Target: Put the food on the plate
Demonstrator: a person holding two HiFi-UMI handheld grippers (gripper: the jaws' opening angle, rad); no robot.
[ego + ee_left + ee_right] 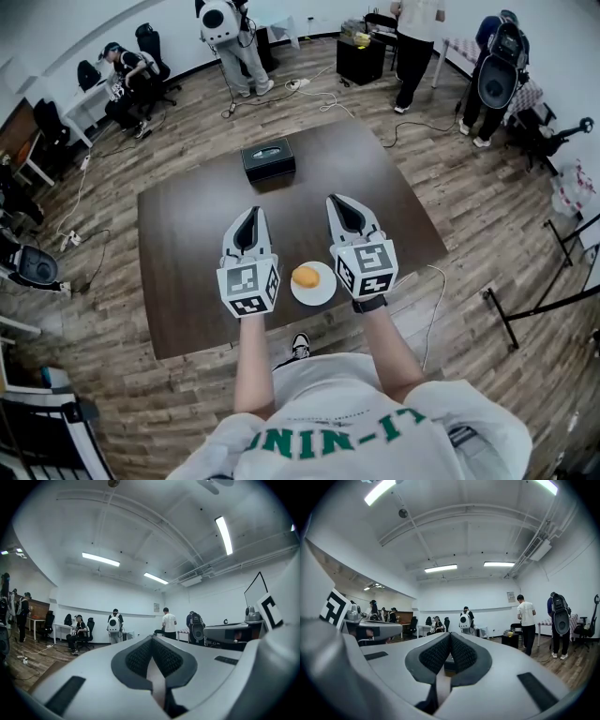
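Observation:
An orange-brown piece of food [306, 277] lies on a small white plate [323, 292] near the front edge of the dark brown table [187, 253]. My left gripper [253, 215] hovers left of the plate, my right gripper [338, 202] right of it, both held level above the table and pointing away from me. In the left gripper view the left gripper [151, 639] has its pads together with nothing between them. The right gripper [449, 637] is shut and empty too. Neither touches the food or the plate.
A black box [268, 159] sits on the table's far side, ahead of the grippers. Several people stand and sit around the room [415, 37], with chairs, desks and cables on the wooden floor [487, 225]. My shoe [300, 346] shows under the table's front edge.

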